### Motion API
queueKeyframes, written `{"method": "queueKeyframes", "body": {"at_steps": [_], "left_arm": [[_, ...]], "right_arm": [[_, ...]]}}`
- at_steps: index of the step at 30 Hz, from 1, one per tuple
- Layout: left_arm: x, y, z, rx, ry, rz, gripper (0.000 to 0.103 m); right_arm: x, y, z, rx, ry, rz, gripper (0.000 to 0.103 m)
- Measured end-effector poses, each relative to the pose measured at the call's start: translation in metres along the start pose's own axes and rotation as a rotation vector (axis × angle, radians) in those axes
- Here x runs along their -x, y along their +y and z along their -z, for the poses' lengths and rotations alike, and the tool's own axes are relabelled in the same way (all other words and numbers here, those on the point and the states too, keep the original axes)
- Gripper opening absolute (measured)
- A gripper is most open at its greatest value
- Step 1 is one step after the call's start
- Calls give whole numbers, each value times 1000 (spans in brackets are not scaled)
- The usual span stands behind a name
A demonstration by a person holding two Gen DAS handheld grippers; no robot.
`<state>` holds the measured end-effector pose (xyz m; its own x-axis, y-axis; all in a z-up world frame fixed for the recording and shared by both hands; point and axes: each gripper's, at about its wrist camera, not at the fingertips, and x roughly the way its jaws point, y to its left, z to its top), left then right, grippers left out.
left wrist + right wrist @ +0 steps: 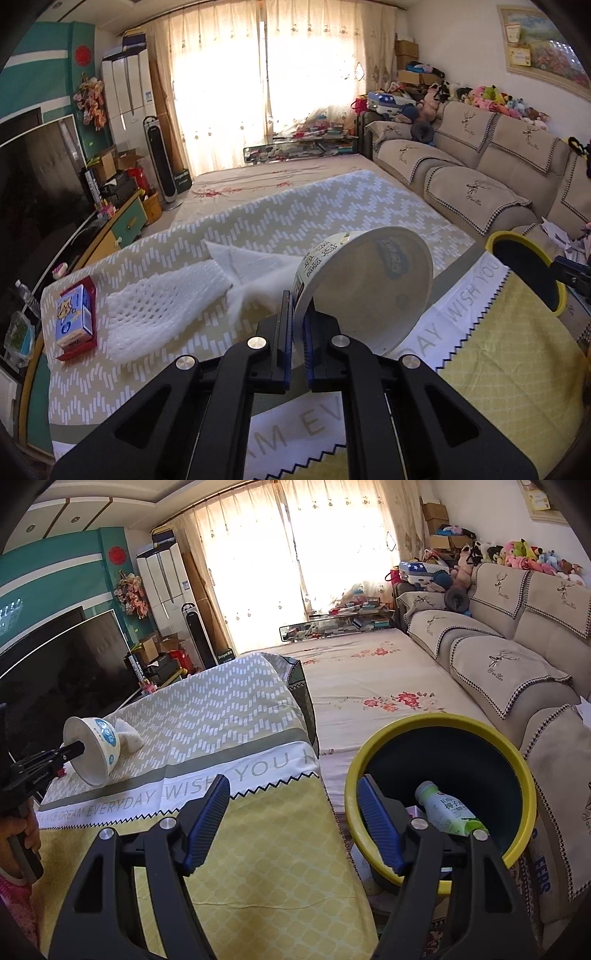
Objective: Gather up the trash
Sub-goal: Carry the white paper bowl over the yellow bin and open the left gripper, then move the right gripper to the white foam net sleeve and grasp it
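My left gripper (297, 314) is shut on the rim of a white paper bowl (373, 288) and holds it tilted above the table; it also shows in the right wrist view (96, 749). My right gripper (291, 797) is open and empty, near the yellow-rimmed bin (517, 771), which holds a white-and-green bottle (448, 808). The bin also shows at the right of the left wrist view (496, 238). On the table lie a white foam net (162, 314), a white tissue (247, 266) and a red-and-blue carton (75, 319).
The table wears a patterned cloth (277, 221) with a yellow part (258, 849). A beige sofa (480, 177) stands on the right, a TV (33, 184) on the left. A floral-covered surface (369, 679) lies beyond the table.
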<state>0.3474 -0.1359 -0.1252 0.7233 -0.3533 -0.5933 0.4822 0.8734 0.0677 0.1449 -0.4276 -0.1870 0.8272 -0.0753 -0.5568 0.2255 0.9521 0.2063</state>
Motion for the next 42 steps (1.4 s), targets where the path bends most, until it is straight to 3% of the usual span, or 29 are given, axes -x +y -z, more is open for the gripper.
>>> {"method": "queueKeyframes", "body": {"at_steps": [3, 9, 17, 23, 29, 32, 35, 38, 42], "left_arm": [[17, -17, -8, -12, -43, 33, 6], [36, -65, -32, -38, -78, 105, 6], [33, -169, -71, -151, -78, 254, 6], [15, -261, -90, -252, -57, 344, 6], [-24, -335, -95, -312, 14, 388, 6], [-57, -350, -95, -303, 67, 401, 8], [-78, -357, -91, -276, 102, 402, 18], [-80, -349, -88, -239, 91, 402, 23], [-62, -313, -87, -195, 36, 414, 40]], "right_arm": [[4, -1, 0, -7, -22, 3, 68], [49, -15, 6, -6, -203, 76, 75], [109, -95, 9, -142, -327, 251, 76], [130, -152, 23, -247, -358, 329, 77], [133, -179, 30, -293, -354, 349, 77], [131, -185, 32, -304, -354, 349, 77], [128, -183, 32, -306, -349, 342, 77], [125, -180, 31, -296, -343, 335, 77], [117, -168, 31, -287, -326, 318, 77]]}}
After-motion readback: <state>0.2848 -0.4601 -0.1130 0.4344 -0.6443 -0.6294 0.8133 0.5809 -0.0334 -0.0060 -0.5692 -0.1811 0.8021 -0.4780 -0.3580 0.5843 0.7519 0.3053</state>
